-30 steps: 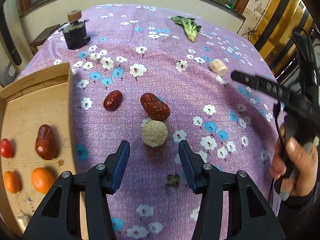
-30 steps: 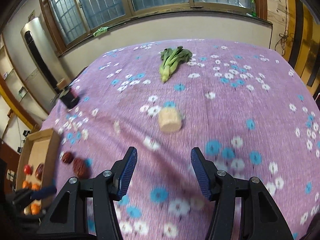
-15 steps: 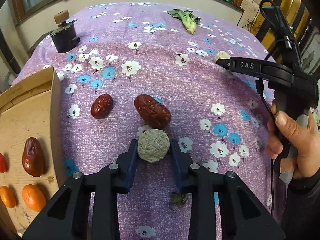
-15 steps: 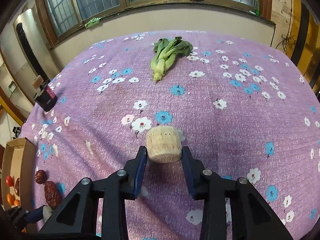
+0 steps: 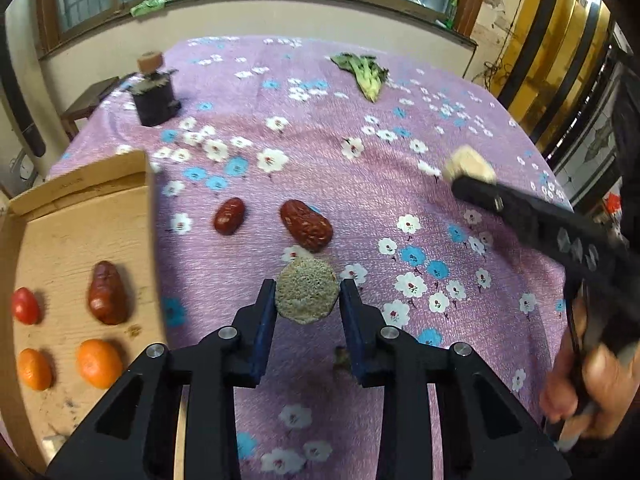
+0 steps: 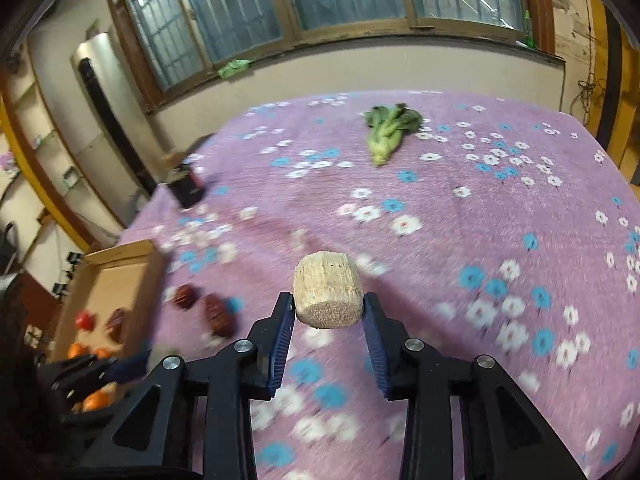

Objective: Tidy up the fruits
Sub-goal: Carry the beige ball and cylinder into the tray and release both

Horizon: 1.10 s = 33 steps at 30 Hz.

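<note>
Both claws are clamped: my left gripper [image 5: 307,300] on the speckled ball [image 5: 306,295], my right gripper [image 6: 327,308] on the tan cylinder [image 6: 326,294], so next I'd carry them to the cardboard tray [image 5: 68,236] at frame left.

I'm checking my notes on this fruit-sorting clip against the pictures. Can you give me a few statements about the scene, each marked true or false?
1. The left gripper is shut on a rough greenish ball. True.
2. The right gripper is open with nothing between its pads. False: it clamps a pale ridged cylinder.
3. Two oranges lie in the cardboard tray. True.
4. The leafy green vegetable lies in the tray. False: it lies on the purple cloth.
5. Two red dates lie on the cloth. True.
</note>
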Motion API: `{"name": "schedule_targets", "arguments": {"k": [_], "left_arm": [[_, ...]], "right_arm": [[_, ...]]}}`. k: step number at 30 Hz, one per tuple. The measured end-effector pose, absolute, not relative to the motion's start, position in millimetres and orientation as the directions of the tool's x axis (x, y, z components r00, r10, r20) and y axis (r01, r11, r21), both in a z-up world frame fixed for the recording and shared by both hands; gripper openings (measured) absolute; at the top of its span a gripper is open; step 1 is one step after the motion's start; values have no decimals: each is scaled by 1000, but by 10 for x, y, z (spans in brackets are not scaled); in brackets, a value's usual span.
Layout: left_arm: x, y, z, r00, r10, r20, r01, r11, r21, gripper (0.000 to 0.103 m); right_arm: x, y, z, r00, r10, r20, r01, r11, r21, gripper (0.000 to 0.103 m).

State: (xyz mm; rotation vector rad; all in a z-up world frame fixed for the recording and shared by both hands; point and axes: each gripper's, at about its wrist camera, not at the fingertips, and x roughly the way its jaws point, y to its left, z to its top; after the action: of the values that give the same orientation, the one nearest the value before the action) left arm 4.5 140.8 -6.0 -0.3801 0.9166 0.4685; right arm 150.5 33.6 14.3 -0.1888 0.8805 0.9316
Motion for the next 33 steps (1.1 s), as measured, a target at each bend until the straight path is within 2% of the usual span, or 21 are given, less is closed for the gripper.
{"name": "schedule_targets", "arguments": {"k": [15, 33], "left_arm": [[-616, 1586, 219, 542, 324, -775, -620, 777, -109, 29], [-1199, 1960, 237, 535, 361, -763, -693, 705, -152, 29]], "right_arm": [[433, 459, 344, 189, 686, -703, -856, 466, 225, 36], [-176, 799, 395, 135, 692, -709, -904, 380, 198, 36]]}}
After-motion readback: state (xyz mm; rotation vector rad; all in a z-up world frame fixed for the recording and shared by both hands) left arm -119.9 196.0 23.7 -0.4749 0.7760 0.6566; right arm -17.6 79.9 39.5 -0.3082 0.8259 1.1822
